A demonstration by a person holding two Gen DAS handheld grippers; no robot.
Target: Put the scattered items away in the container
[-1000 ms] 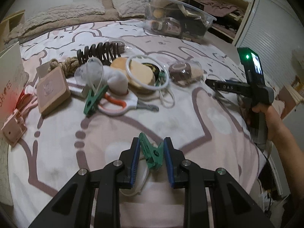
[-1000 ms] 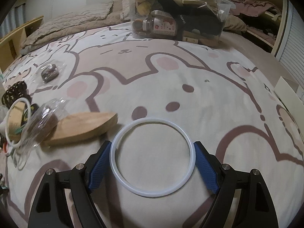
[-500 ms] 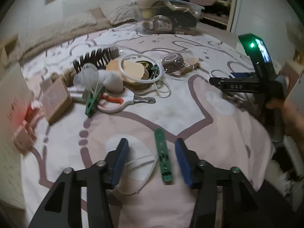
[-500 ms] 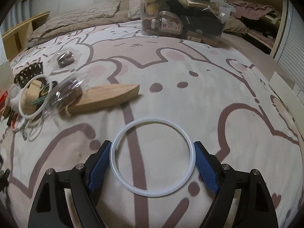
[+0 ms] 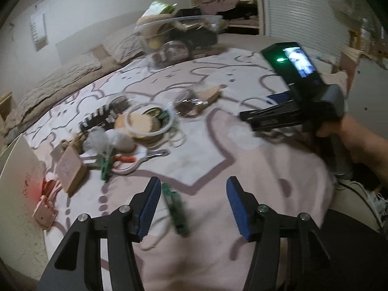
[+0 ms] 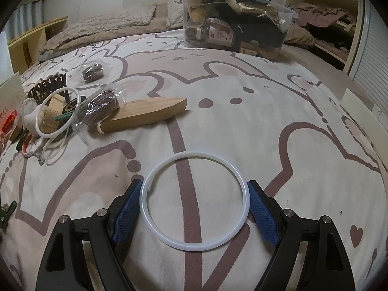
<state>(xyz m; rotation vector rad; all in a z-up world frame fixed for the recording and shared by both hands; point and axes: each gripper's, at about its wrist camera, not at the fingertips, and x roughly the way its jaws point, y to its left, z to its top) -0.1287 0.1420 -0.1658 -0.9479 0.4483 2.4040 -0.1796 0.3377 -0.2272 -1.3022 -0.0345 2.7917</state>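
Right gripper (image 6: pixel 195 208) clamps the white ring (image 6: pixel 195 201) by its outer edge, a pad on each side — wide grip because the ring is wide, probably held flat for carrying to the clear container (image 6: pixel 236 21) at the far end of the bed (image 6: pixel 266 111). Left gripper (image 5: pixel 194 208) is released, pads apart; the green clip (image 5: pixel 175 208) sits between them nearer the left pad, contact unclear from blur — whether it lies loose on the cover, can't tell. Left view alone shows the right hand (image 5: pixel 349 135) on its tool and the whole clutter pile, scissors (image 5: pixel 131 161) included. Right view alone shows the ring grip and the wooden piece (image 6: pixel 145 115) clearly.
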